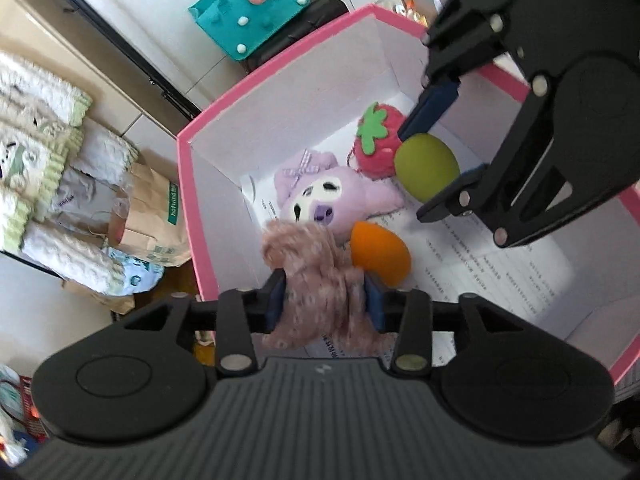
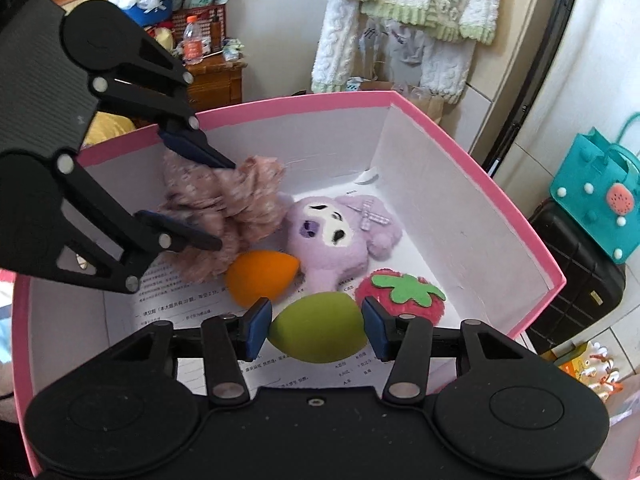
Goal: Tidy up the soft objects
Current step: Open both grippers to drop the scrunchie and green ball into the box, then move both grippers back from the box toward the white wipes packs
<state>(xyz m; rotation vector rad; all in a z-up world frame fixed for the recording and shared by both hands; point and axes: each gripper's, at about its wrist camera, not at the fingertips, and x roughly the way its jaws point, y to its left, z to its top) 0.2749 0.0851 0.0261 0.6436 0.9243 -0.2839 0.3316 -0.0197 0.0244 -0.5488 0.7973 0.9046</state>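
A pink-rimmed white box point(image 1: 188, 184) point(image 2: 500, 200) holds a purple plush point(image 1: 320, 196) point(image 2: 340, 232), a red strawberry plush point(image 1: 378, 140) point(image 2: 404, 294) and an orange sponge egg point(image 1: 380, 254) point(image 2: 260, 276). My left gripper point(image 1: 324, 300) point(image 2: 224, 204) is shut on a pinkish fuzzy scrunchie point(image 1: 316, 292) point(image 2: 232, 208), holding it over the box's inside. My right gripper point(image 2: 318, 330) point(image 1: 432, 168) holds a green sponge egg point(image 2: 318, 330) point(image 1: 426, 166) between its blue pads inside the box.
Printed paper point(image 1: 500, 276) lines the box floor. A teal felt bag point(image 1: 248, 4) point(image 2: 592, 196) sits on a black case point(image 2: 576, 280). White-green knitwear point(image 1: 36, 120) point(image 2: 412, 4), paper bags point(image 1: 152, 216) and a wooden cabinet point(image 2: 216, 80) surround the box.
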